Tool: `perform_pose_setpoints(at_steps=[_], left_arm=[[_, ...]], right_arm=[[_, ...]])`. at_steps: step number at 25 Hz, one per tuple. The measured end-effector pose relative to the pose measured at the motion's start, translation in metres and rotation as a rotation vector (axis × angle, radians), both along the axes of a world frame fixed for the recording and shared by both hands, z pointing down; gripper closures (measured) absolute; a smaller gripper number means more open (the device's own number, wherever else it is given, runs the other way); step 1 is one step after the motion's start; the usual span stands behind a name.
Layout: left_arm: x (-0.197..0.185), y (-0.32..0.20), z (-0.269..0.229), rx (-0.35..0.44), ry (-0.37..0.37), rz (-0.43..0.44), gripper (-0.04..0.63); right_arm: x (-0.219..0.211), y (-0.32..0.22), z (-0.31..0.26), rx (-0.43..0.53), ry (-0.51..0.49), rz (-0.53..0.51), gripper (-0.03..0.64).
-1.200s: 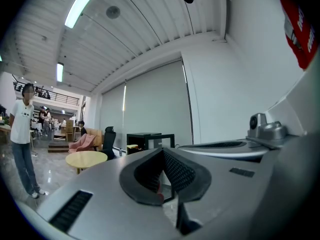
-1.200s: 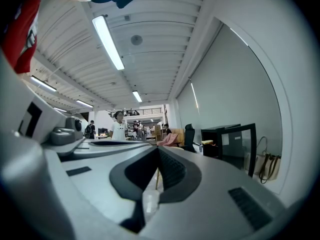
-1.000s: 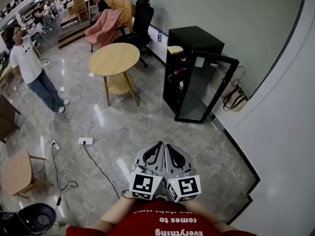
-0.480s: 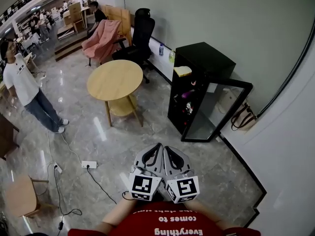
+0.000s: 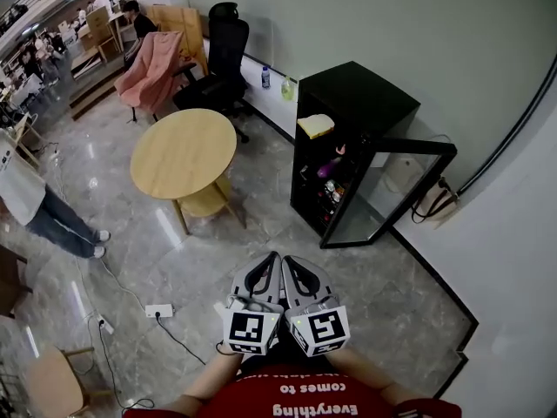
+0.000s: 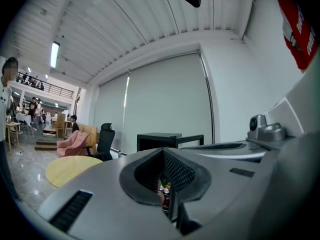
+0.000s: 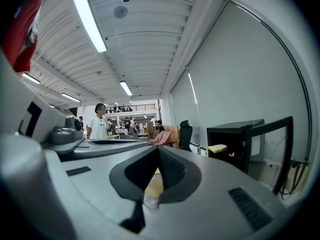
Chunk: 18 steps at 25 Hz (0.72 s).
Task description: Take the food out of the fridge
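Note:
A black fridge [image 5: 359, 101] stands against the wall, its glass door [image 5: 396, 190] swung open to the right. On its shelves lie a yellow food item [image 5: 315, 125], a purple one [image 5: 328, 169] and small items lower down. My left gripper [image 5: 268, 266] and right gripper [image 5: 292, 266] are held side by side in front of my chest, both shut and empty, well short of the fridge. The left gripper [image 6: 165, 186] view shows the fridge [image 6: 156, 140] ahead. In the right gripper [image 7: 156, 176] view the fridge [image 7: 235, 136] and the yellow food [image 7: 218, 148] sit to the right.
A round wooden table [image 5: 183, 151] stands left of the fridge, with a black office chair [image 5: 219, 55] and a pink-draped chair [image 5: 148, 70] behind it. A person [image 5: 35, 212] stands at far left. A power strip [image 5: 159, 310] and cables lie on the marble floor.
The whole scene has shifted: fridge and table now lie nearer and more central in the head view, and the standing person has slid to the left edge. Both grippers stay together, shut.

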State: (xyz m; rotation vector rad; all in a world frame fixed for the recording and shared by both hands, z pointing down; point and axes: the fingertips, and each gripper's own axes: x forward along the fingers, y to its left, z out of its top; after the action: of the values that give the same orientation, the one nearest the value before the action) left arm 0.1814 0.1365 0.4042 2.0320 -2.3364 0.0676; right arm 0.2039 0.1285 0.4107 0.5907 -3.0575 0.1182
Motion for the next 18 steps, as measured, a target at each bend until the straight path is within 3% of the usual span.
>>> perform_pose_setpoints(at_steps=[9,13,18], left_arm=[[-0.073,-0.110,-0.005,0.002,-0.030,0.053,0.591],[-0.087,-0.161,-0.028,0.020,-0.062,0.114,0.590],[-0.096,-0.197,-0.021,-0.012,-0.057,0.174,0.590]], right_arm=[[-0.072,-0.108,-0.004,0.007,-0.033,0.057,0.606],[-0.087,-0.158,-0.025,0.022,-0.067,0.115,0.606],[-0.097,-0.194,-0.017,-0.020,-0.050,0.169,0.606]])
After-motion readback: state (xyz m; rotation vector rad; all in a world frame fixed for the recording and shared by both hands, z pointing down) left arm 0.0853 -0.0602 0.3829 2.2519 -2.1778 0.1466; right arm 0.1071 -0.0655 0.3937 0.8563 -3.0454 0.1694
